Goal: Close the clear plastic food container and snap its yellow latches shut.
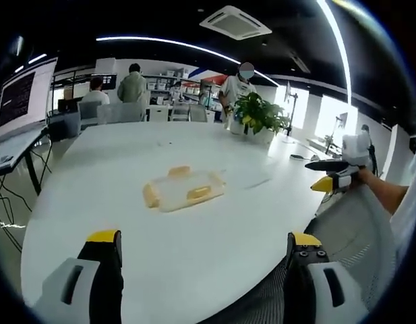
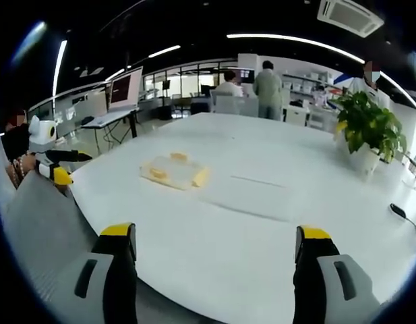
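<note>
Clear plastic food container (image 1: pixel 184 190) with yellow latches (image 1: pixel 198 193) lies flat near the middle of the round white surface (image 1: pixel 127 175), well apart from both grippers and touched by neither. Whether its lid is already seated I cannot tell from this far off.

In the left gripper view, the left gripper (image 1: pixel 204 253) hovers over the near edge of the surface, its yellow-tipped fingers (image 1: pixel 105 237) spread wide and holding nothing. In the right gripper view, the right gripper (image 2: pixel 216 244) likewise hangs at the surface edge, fingers (image 2: pixel 119 231) wide apart and empty, the container (image 2: pixel 174 170) ahead and somewhat left.

Judging from this, the step in hand is the approach. Bring both grippers in from opposite sides so one can steady the box while the other presses the lid square before any latch is pushed; a light container will likely slide if pushed from one side alone.
</note>
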Action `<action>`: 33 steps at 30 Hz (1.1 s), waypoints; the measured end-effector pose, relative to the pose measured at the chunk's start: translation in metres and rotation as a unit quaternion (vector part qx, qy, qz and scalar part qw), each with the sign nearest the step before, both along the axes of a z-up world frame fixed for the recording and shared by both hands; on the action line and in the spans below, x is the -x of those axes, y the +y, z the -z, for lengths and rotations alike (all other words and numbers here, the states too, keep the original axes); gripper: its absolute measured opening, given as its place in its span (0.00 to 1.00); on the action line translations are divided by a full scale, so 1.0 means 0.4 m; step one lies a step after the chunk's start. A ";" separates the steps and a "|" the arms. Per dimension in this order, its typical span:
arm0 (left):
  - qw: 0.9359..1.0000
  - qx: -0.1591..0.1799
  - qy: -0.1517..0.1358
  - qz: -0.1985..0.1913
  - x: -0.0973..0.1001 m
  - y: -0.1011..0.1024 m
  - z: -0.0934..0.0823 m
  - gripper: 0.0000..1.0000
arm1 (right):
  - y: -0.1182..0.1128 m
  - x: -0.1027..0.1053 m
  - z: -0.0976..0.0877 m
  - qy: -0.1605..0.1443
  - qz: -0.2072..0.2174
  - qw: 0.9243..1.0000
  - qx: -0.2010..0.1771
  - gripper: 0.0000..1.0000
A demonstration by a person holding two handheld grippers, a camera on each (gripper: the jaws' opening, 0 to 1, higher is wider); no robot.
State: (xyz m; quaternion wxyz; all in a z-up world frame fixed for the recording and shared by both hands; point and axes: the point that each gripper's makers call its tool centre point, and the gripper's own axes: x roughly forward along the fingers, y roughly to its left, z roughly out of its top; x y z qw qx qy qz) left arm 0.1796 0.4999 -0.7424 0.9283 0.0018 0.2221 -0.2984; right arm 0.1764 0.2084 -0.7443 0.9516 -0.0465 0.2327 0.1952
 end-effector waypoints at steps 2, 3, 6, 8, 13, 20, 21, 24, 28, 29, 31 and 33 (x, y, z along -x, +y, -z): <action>1.000 -0.003 -0.002 0.006 -0.002 -0.001 -0.002 0.99 | 0.005 0.001 -0.002 -0.001 -0.005 1.000 0.001 0.96; 1.000 -0.006 -0.001 0.011 -0.003 -0.003 -0.002 0.99 | 0.006 0.001 -0.003 -0.002 -0.006 1.000 0.000 0.97; 0.999 -0.026 -0.008 0.025 -0.016 -0.005 -0.004 0.99 | 0.006 0.001 -0.006 -0.003 -0.009 1.000 0.004 0.97; 0.999 -0.028 -0.015 0.030 -0.027 -0.010 -0.010 0.99 | 0.008 0.000 -0.006 0.003 -0.013 1.000 0.005 0.96; 0.998 -0.033 -0.019 0.055 -0.069 -0.023 -0.018 0.99 | -0.003 -0.041 -0.054 -0.013 -0.021 1.000 0.019 0.97; 0.991 -0.096 -0.034 0.085 -0.152 -0.001 -0.007 0.99 | 0.024 -0.125 -0.103 -0.037 -0.064 0.996 0.041 0.95; 0.990 -0.098 -0.030 0.092 -0.166 0.002 -0.004 0.99 | 0.035 -0.136 -0.103 -0.035 -0.072 0.996 0.042 0.94; 0.989 -0.111 -0.021 0.099 -0.204 0.017 0.002 0.99 | 0.064 -0.164 -0.096 -0.029 -0.094 0.994 0.050 0.94; 0.984 -0.137 -0.041 0.104 -0.262 0.038 -0.003 0.99 | 0.107 -0.193 -0.086 -0.026 -0.136 0.988 0.070 0.93; 0.984 -0.140 -0.039 0.106 -0.272 0.041 0.000 0.99 | 0.115 -0.201 -0.084 -0.025 -0.144 0.987 0.072 0.93; 0.982 -0.146 -0.033 0.114 -0.291 0.045 0.008 0.99 | 0.136 -0.221 -0.076 -0.019 -0.165 0.983 0.080 0.92; 0.979 -0.160 -0.030 0.123 -0.310 0.051 0.017 0.99 | 0.145 -0.240 -0.070 -0.017 -0.176 0.980 0.085 0.92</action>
